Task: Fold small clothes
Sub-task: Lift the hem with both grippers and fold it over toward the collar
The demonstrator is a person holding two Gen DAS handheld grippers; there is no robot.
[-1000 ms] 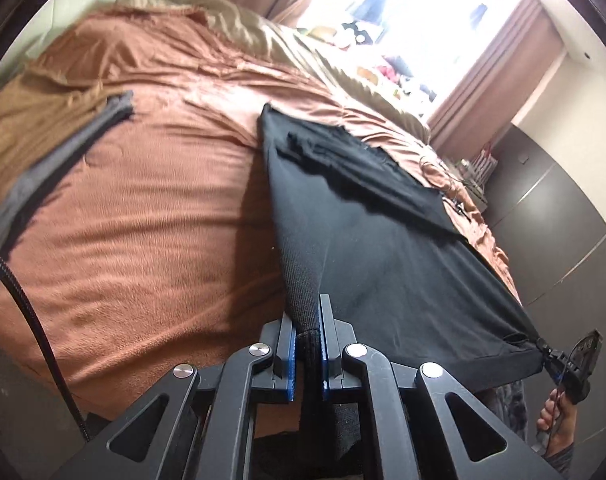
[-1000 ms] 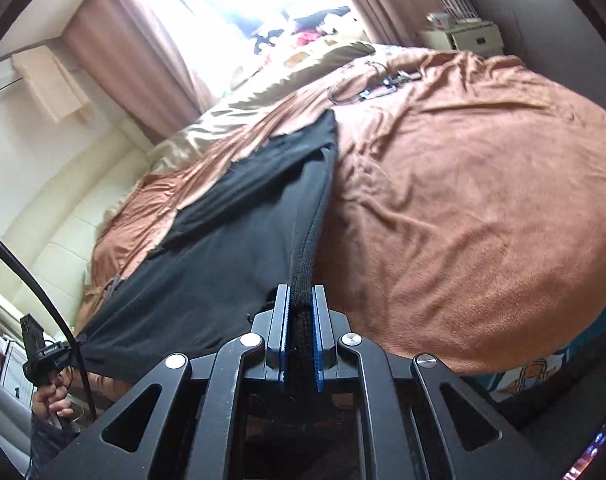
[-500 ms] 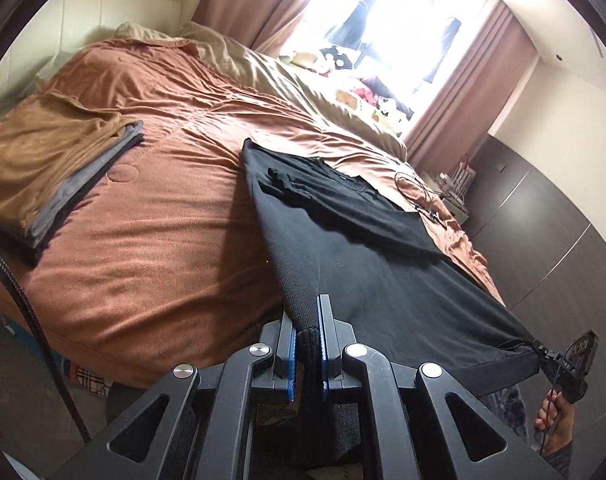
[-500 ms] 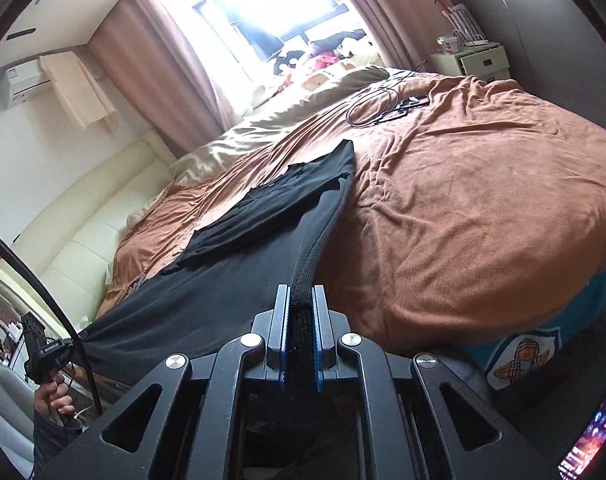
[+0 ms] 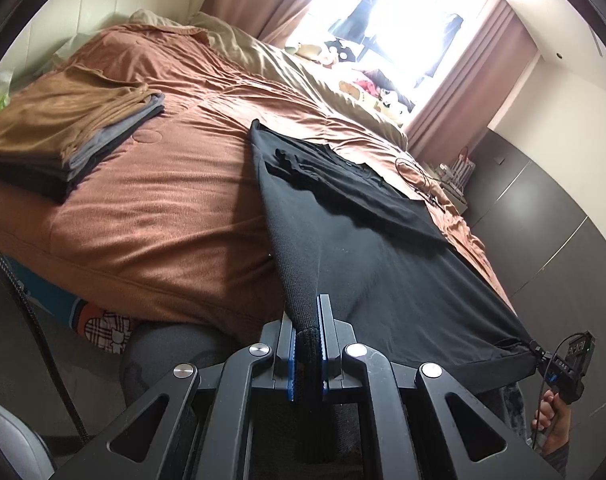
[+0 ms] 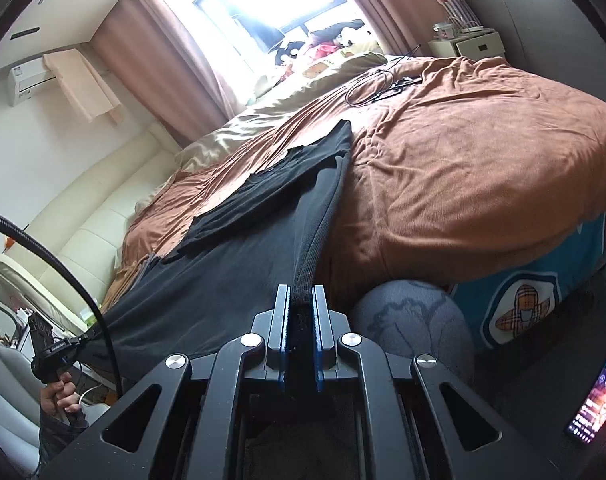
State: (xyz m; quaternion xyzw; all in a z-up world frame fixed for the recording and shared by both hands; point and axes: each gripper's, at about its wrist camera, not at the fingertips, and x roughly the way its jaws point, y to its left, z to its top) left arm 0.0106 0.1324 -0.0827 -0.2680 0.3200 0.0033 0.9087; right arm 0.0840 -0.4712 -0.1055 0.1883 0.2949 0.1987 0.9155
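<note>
Both grippers have drawn back from the bed (image 5: 151,216), dragging the black shirt (image 5: 383,264) toward its near edge. Left gripper (image 5: 307,344) and right gripper (image 6: 301,336) are each clamped on a corner of the ribbed hem. Stretched taut between them, the shirt hangs off the edge; its far end lies rumpled on the brown blanket.

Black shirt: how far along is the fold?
Done: a stack of folded clothes lies on the bed. In hand: the black shirt is stretched between the left gripper and right gripper, each shut on a hem corner; its top end lies on the bed, a sleeve folded in. Left: the main folds, then onto the stack.
</note>
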